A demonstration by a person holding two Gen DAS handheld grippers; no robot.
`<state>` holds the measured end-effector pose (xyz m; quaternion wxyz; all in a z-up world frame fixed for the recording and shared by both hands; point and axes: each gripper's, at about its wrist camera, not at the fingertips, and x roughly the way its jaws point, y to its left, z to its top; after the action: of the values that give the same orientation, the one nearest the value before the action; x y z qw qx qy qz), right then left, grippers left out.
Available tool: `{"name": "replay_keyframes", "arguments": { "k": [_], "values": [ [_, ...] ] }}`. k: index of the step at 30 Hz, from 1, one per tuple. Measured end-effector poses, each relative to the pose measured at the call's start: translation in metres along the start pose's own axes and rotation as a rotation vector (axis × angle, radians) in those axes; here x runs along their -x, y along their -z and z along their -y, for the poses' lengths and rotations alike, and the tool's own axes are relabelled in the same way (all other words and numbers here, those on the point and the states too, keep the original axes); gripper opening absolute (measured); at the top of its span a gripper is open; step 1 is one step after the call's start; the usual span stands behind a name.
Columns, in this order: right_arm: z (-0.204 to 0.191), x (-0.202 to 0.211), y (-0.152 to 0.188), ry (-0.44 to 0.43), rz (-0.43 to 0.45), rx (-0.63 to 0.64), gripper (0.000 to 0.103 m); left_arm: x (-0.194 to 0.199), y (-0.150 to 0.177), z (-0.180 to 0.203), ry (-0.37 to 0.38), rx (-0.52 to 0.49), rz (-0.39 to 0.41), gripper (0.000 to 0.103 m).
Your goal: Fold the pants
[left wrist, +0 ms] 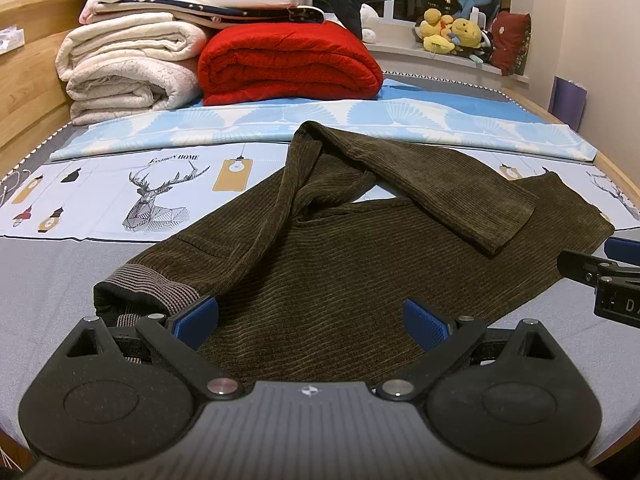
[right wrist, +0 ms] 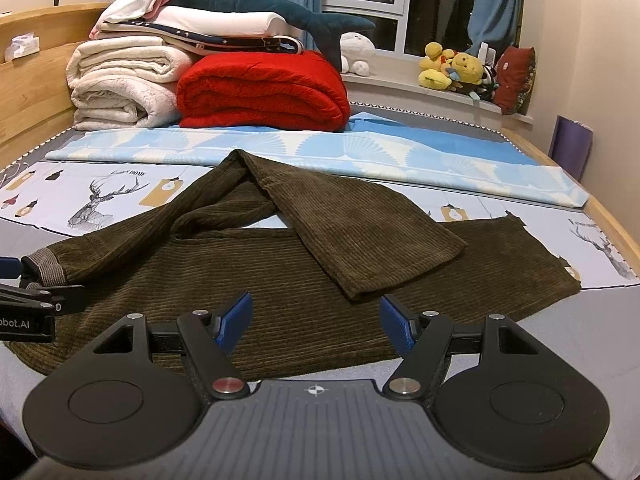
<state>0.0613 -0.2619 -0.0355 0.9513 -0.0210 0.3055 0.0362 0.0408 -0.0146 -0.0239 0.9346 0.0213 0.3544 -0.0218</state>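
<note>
1. Left gripper (left wrist: 310, 320): jaws spread, nothing pinched, poised over the near edge of the pants (left wrist: 320, 272), close to the striped waistband (left wrist: 160, 280).
2. Right gripper (right wrist: 316, 320): jaws spread, empty, above the near edge further along.
3. Pants: flat across the bed (right wrist: 560, 352), one leg (right wrist: 360, 232) thrown back crooked over the other.
4. Step, by judgement: starting; no grasp yet.
5. Next, likely: pinch the crooked leg, straighten, align.
</note>
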Motion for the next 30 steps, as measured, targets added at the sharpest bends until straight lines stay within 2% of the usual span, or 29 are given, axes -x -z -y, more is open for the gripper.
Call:
{"name": "replay_keyframes", "arguments": {
  "k": [12,14,16,17,18,19,21,22,24,25,26,28,30],
  "values": [
    [0.004,0.000,-0.002,0.007,-0.005,-0.012,0.071,0.000,-0.003,-0.003,-0.007,-0.003,0.002,0.100],
    [0.012,-0.001,-0.006,0.022,-0.005,-0.032,0.071,0.001,-0.007,-0.012,-0.011,0.012,-0.002,0.093],
    [0.027,-0.003,-0.011,0.040,0.003,-0.076,0.071,-0.003,-0.018,-0.029,0.002,0.015,-0.027,0.075],
    [0.036,-0.006,-0.014,0.049,0.000,-0.099,0.071,-0.006,-0.024,-0.038,-0.002,0.006,-0.037,0.070],
    [0.047,-0.009,-0.018,0.070,0.007,-0.109,0.070,-0.009,-0.032,-0.049,-0.009,-0.011,-0.038,0.060],
    [0.059,-0.011,-0.021,0.091,0.014,-0.122,0.064,-0.011,-0.038,-0.061,-0.019,-0.034,-0.035,0.057],
    [0.087,-0.020,-0.027,0.137,0.026,-0.158,0.054,-0.022,-0.050,-0.087,-0.042,-0.077,-0.051,0.057],
    [0.099,-0.026,-0.030,0.170,-0.003,-0.180,0.051,-0.029,-0.053,-0.105,-0.048,-0.075,-0.067,0.057],
    [0.129,-0.042,-0.028,0.223,-0.044,-0.269,0.049,-0.042,-0.048,-0.136,-0.067,-0.035,-0.087,0.057],
    [0.141,-0.048,-0.026,0.261,-0.077,-0.294,0.049,-0.051,-0.042,-0.153,-0.090,0.022,-0.119,0.057],
    [0.154,-0.057,-0.022,0.282,-0.103,-0.341,0.049,-0.062,-0.038,-0.173,-0.090,0.114,-0.191,0.057],
    [0.179,-0.074,-0.011,0.304,-0.155,-0.439,0.050,-0.076,-0.032,-0.207,-0.031,0.281,-0.258,0.061],
    [0.199,-0.096,0.002,0.308,-0.226,-0.553,0.050,-0.088,-0.027,-0.225,-0.057,0.338,-0.323,0.065]
  ]
}}
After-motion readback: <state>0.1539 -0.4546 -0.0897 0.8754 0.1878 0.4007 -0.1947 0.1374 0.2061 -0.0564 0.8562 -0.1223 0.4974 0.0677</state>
